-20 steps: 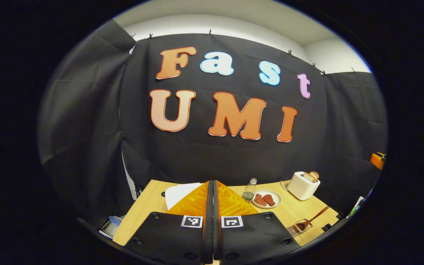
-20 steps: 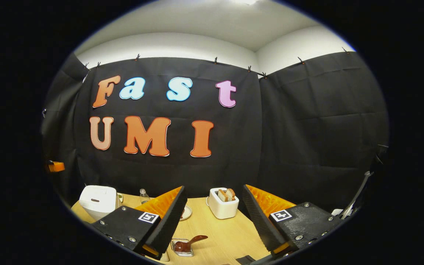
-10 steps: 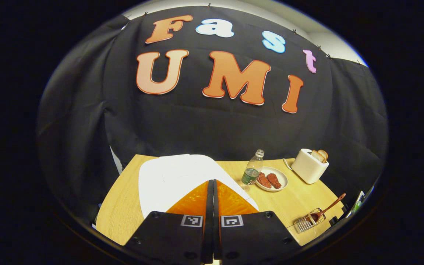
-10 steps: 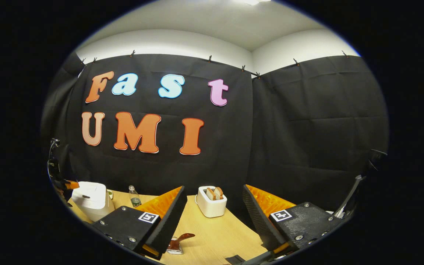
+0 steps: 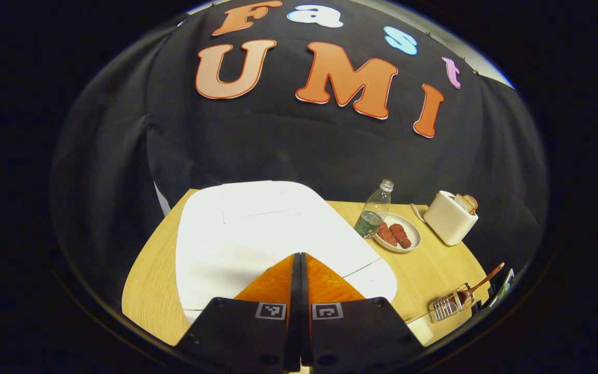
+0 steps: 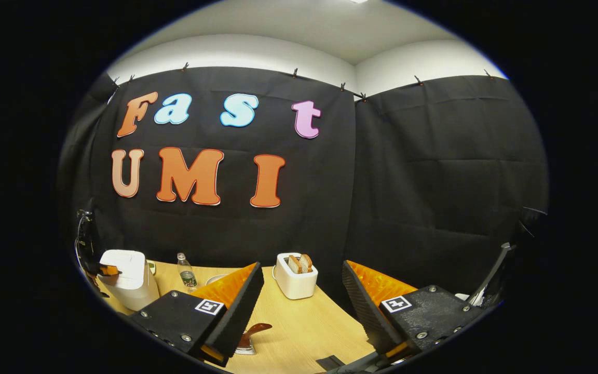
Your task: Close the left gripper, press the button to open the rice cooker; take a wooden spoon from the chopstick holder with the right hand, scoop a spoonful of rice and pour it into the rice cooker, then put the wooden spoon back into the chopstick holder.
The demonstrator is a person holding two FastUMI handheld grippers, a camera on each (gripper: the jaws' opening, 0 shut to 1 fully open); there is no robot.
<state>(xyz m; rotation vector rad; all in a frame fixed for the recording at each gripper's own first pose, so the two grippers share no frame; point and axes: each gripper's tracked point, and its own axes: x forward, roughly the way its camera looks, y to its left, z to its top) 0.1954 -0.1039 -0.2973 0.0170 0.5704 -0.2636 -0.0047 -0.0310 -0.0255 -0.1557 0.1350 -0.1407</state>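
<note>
Light wooden tabletop (image 5: pixel 434 270) fills the lower half of the left gripper view, backed by black cloth wall. At lower centre the left gripper (image 5: pixel 299 265) has its 2 fingers pressed flat together with nothing between them, their tips over the front of the white rounded rice cooker (image 5: pixel 257 228), whose lid is down; whether they touch it I cannot tell. Right of the cooker stand a clear plastic bottle (image 5: pixel 374 210), a white plate of 2 reddish pieces (image 5: pixel 400 236) and a white toaster with bread (image 5: pixel 449 217). At lower right, the brown wooden spoon (image 5: pixel 478 284) leans in the wire chopstick holder (image 5: pixel 447 306), partly cut off by the edge.

Black cloth and a white ceiling strip take up most of the right gripper view, with the tabletop low in the frame. The right gripper (image 6: pixel 301 306) holds its fingers wide apart and empty. The rice cooker (image 6: pixel 125 278) sits at lower left, with the left gripper (image 6: pixel 107 270) at its top. The spoon (image 6: pixel 255 330) is half hidden behind a finger.
</note>
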